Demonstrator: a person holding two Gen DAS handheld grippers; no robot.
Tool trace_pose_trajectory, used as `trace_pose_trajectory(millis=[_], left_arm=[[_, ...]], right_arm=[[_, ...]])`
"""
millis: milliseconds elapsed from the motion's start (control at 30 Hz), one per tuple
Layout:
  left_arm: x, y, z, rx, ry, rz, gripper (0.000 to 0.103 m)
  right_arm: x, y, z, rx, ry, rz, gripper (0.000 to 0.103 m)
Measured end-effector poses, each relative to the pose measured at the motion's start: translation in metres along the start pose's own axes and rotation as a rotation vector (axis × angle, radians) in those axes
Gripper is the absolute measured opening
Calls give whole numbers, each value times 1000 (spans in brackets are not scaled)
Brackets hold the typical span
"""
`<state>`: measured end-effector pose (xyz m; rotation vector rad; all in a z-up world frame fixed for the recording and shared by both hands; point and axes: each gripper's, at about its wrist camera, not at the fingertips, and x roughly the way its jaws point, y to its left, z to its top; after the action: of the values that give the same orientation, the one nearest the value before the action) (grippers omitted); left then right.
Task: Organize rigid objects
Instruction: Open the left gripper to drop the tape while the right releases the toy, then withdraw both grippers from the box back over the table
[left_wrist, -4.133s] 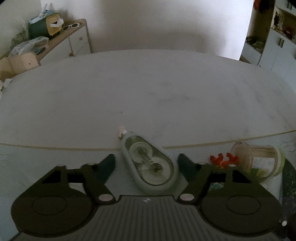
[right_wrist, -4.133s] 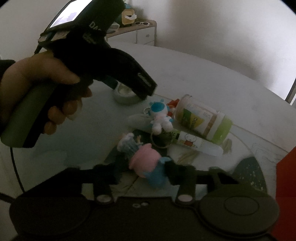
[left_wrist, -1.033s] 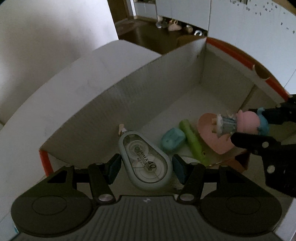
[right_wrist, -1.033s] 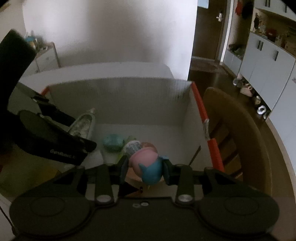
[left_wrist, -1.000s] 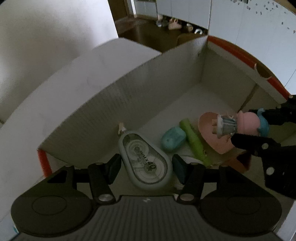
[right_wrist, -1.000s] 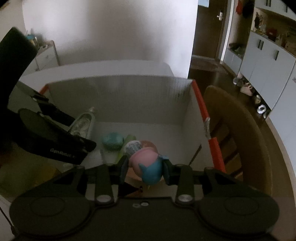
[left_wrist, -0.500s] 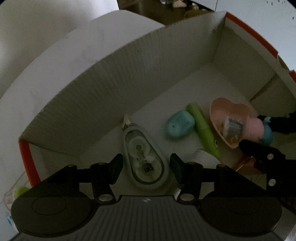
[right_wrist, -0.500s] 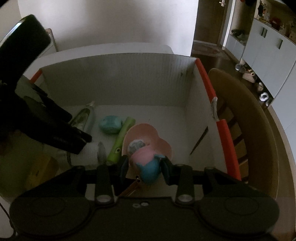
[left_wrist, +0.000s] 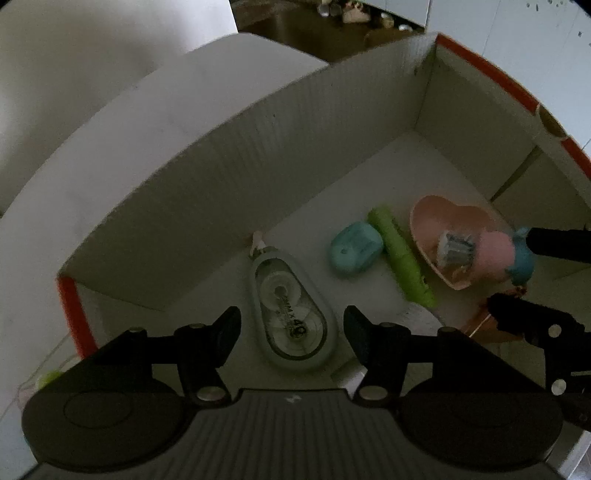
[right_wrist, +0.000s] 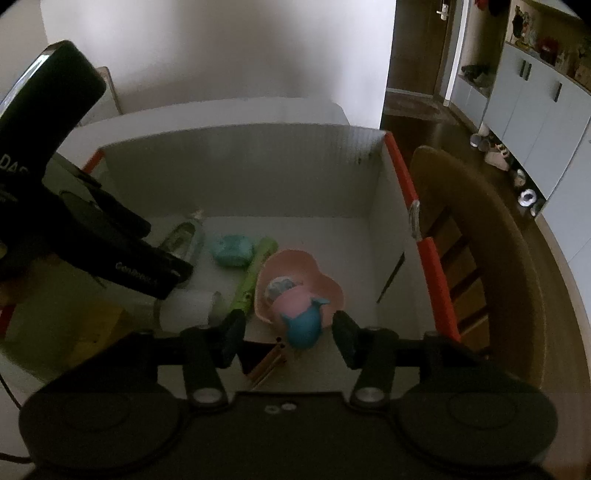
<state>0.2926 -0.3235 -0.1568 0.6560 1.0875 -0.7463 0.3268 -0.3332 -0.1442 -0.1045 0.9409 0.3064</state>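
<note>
Box: white cardboard box (right_wrist: 384, 206), orange rim.
Left tool (left_wrist: 291, 325): jaws just parted, clear of the correction tape (left_wrist: 291, 310) lying on the box floor.
Right tool (right_wrist: 289, 334): jaws just widened, pig figure (right_wrist: 301, 314) loose between them over the pink heart dish (right_wrist: 295, 264).
Around: teal case (left_wrist: 355, 249), green pen (left_wrist: 400, 254); chair (right_wrist: 491, 266) beside box.

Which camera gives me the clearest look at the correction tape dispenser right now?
The left wrist view: the correction tape dispenser lies face-up on the floor of the box, whole between the open pads of the left tool, its printed label visible. In the right wrist view it appears edge-on, dim and partly hidden behind the left tool's body.
</note>
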Motion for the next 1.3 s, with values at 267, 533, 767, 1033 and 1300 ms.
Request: trace_pose_trajectory(millis=[267, 533, 767, 1033, 1300], left_arm=[[-23, 1, -2, -55, -89, -29, 61], [-58, 6, -15, -84, -192, -69, 61], [-94, 13, -36, -110, -278, -100, 61], [-134, 30, -68, -162, -374, -118, 61], [-159, 49, -102, -202, -456, -112, 64]], right_arm=[[-28, 3, 1, 12, -53, 25, 58], [-56, 11, 1, 31, -99, 51, 65], [-77, 20, 0, 47, -134, 59, 72], [-96, 39, -1, 66, -179, 66, 79], [-112, 70, -7, 70, -240, 77, 87]])
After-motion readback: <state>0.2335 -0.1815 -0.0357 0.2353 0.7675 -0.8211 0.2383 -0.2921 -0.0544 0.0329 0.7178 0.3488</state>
